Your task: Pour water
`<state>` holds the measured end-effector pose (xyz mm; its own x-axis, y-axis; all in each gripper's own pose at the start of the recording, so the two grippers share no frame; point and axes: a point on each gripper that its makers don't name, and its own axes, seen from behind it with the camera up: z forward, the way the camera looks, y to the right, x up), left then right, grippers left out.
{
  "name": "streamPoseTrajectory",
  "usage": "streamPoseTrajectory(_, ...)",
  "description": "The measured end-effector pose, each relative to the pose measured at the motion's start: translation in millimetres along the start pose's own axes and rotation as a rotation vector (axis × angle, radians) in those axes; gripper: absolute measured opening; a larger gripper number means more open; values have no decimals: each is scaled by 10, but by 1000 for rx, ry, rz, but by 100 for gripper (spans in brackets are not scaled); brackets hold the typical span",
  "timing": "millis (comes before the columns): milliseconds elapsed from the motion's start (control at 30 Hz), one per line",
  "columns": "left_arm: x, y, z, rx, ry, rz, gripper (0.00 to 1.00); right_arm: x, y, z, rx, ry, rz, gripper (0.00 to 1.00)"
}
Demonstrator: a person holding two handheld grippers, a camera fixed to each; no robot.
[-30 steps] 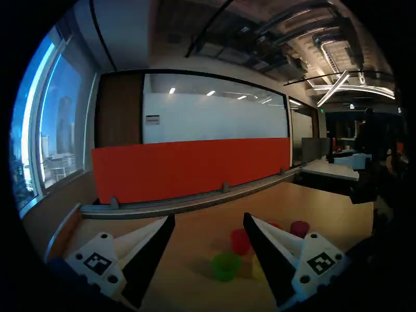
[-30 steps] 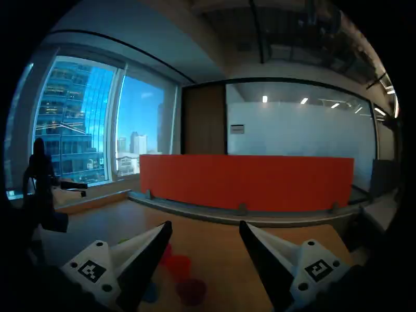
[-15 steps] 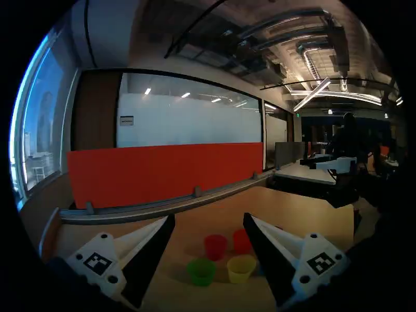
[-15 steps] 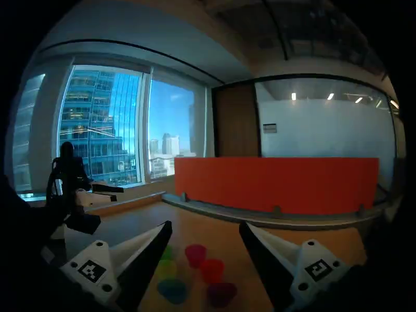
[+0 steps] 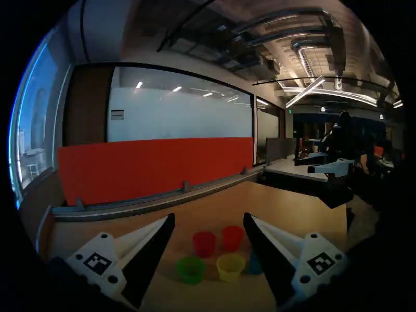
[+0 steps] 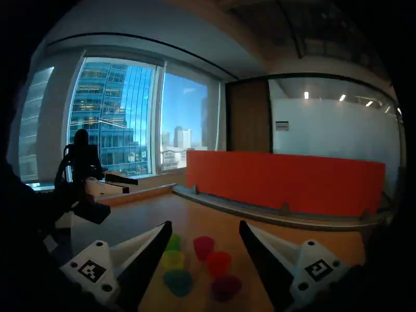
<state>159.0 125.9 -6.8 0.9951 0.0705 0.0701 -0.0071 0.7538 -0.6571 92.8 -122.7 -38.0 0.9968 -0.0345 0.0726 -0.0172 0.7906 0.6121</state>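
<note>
Approach step, by the look of it, with nothing gripped yet. Left tongs spread wide and empty; right tongs likewise apart, clamped on nothing. Just ahead of the left tongs and below their tips, on the desk, a tight cluster: green cup and yellow cup closest, blue cup half hidden behind one finger, two red cups just beyond. From the right tongs, the same cluster framed between the fingers, with a purple cup nearest. Cannot tell which cup holds water, if any; insides too dark to read. Next move, probably: lowering one pair of tongs around a cup wall, closing gently to avoid buckling what looks like thin plastic, then lifting and tipping over a neighbour without knocking the rest. Farther off, at the desk's far edge, an orange screen; far to the left of the right tongs, a window. Against a second ago: cluster now centred between the fingers in both views, with more cups in sight than before.
</note>
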Motion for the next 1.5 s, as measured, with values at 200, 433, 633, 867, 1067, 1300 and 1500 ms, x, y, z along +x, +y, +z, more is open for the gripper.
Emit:
streamPoseTrajectory(200,-84,-25,18,2,-16,0,97,-53,-88,28,36,-15,3,100)
streamPoseTrajectory(433,-260,-88,51,1,-44,1,98,-270,-242,113,80,-58,-30,100)
streamPoseTrajectory(633,-506,-161,102,-11,-81,-18,97,-563,-321,182,108,-125,-74,100)
streamPoseTrajectory(867,-808,-264,190,-22,-136,-26,97,-880,-367,250,134,-193,-97,100)
streamPoseTrajectory(1067,-1058,-299,273,-37,-184,-34,97,-1122,-398,326,158,-237,-97,100)
streamPoseTrajectory(1300,-1357,-337,364,-40,-243,-17,97,-1448,-429,418,183,-296,-90,100)
streamPoseTrajectory(1500,-1632,-329,432,-49,-299,-17,97,-1718,-436,487,194,-342,-96,100)
